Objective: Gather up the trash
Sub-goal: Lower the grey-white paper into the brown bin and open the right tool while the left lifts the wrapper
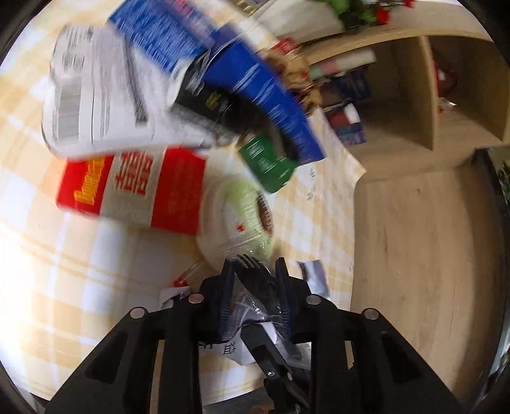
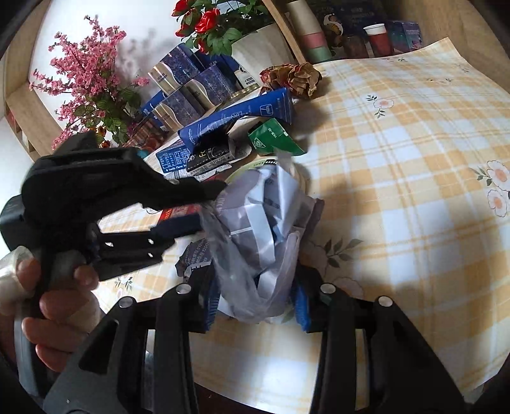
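Observation:
My left gripper [image 1: 255,270] is shut on a clear plastic wrapper holding a black plastic fork [image 1: 251,270] and printed paper. In the right wrist view the left gripper [image 2: 204,203] reaches in from the left and pinches the same crumpled bundle of clear plastic and white paper [image 2: 261,229]. My right gripper [image 2: 255,296] is shut on the lower part of that bundle, above the checked tablecloth [image 2: 398,178]. More trash lies behind it: a red and white carton [image 1: 134,188], a white carton [image 1: 95,95], blue cartons [image 1: 264,86], a green carton [image 2: 274,140], a round lidded bowl [image 1: 242,219].
A crumpled brown wrapper [image 2: 296,78] lies at the table's far side. Blue boxes [image 2: 188,86], pink flowers [image 2: 86,70] and red roses [image 2: 207,22] stand on the shelf behind. Paper cups [image 2: 379,38] stand at the back right. Wooden floor [image 1: 414,239] lies right of the table edge.

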